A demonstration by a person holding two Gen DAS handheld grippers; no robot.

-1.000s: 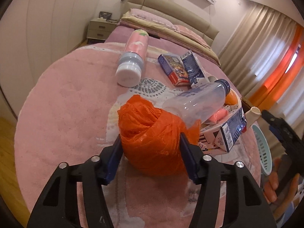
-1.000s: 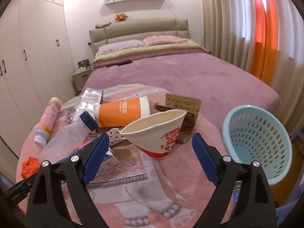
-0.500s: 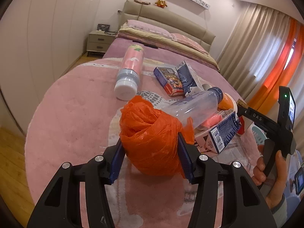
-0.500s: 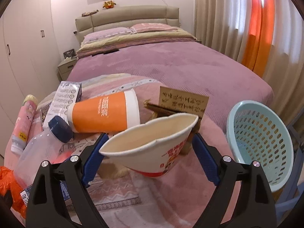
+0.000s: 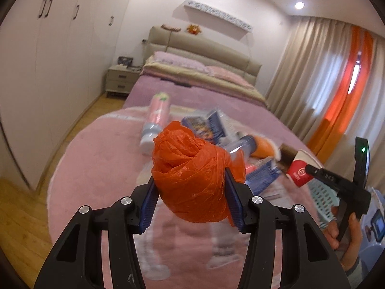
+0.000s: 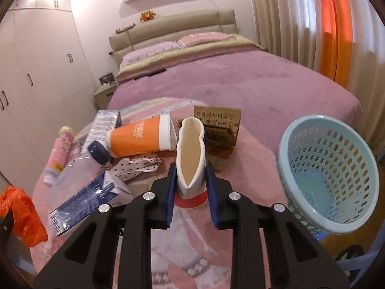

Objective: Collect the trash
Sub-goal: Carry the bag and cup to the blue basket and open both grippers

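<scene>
Both pickups look made but nothing is binned: the left tool (image 5: 191, 190) clamps a crumpled orange plastic bag (image 5: 192, 175), the right tool (image 6: 191, 180) squeezes a white paper cup (image 6: 191, 159) flat, the pale blue perforated plastic basket (image 6: 329, 166) holds nothing, and cartons and bottles remain on the pink tabletop (image 6: 252, 149).

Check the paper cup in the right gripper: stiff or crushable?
Probably crushable: the paper cup has its rim pinched into a narrow slit in the right gripper. Likely light, looking empty inside. It may spring back once dropped in the basket.
</scene>
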